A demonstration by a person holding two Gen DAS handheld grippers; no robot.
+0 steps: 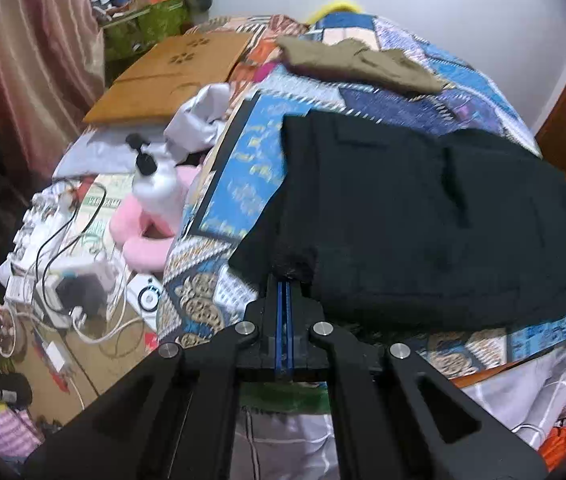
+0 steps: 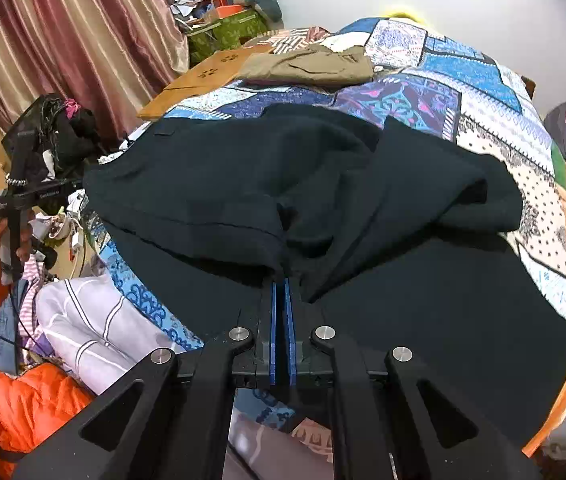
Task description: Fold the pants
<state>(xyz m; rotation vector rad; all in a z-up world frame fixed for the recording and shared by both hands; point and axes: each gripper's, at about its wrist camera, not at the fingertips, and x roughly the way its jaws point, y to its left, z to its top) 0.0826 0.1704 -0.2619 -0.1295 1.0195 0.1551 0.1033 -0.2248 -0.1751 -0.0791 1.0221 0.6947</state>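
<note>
While each claw's jaws pinch together on the black pants (image 2: 323,208), left claw (image 1: 285,280) and right claw (image 2: 281,280) grip its edge.

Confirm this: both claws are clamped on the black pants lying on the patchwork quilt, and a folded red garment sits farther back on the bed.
One detail is wrong: the folded garment farther back is olive-brown, not red, as the right wrist view shows. The left claw and right claw are both clamped on the black fabric pants lying on the patchwork quilt.

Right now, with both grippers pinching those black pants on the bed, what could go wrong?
The left gripper pinches only a small corner of the black pants, so it may slip free mid-fold. The right gripper holds bunched, wrinkled cloth, so creases could get folded in. The pants reach the patchwork quilt edge and might slide off.
</note>
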